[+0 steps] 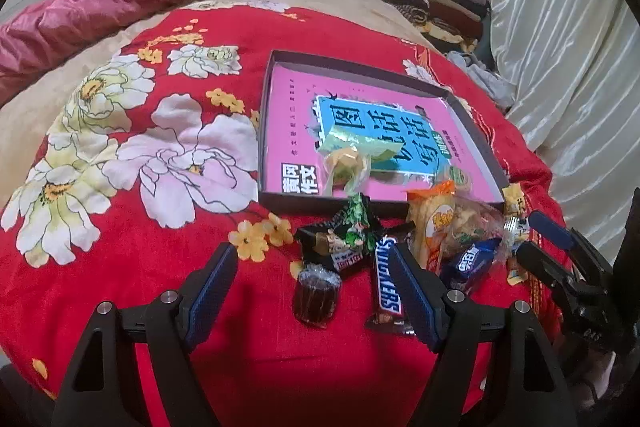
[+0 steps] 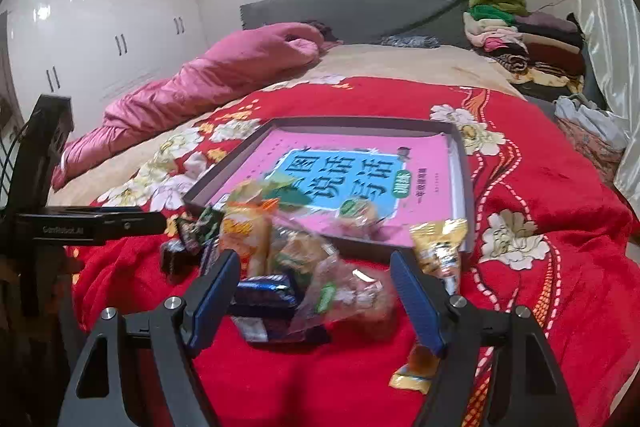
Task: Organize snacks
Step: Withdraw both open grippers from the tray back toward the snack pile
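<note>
Sorting underway: your left gripper [image 1: 312, 287] and right gripper [image 2: 316, 297], jaws spread and empty, face the snack pile [image 1: 400, 247] beside the tray [image 1: 476, 135]; next, pinch one packet.

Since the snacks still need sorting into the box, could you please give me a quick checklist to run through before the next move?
1. Left gripper open: ok, fingers spread wide.
2. Left gripper holds nothing: ok; the brown jelly cup sits between its fingers, untouched.
3. Right gripper open: ok, fingers apart around the blue wrapped snack and clear packet.
4. Box within view and open: ok, a pink book lines it.
5. Room in the box: ok, only the green-wrapped snack lies inside.
6. Snickers bar free to lift: cannot tell; the left gripper's right finger covers part of it.
</note>
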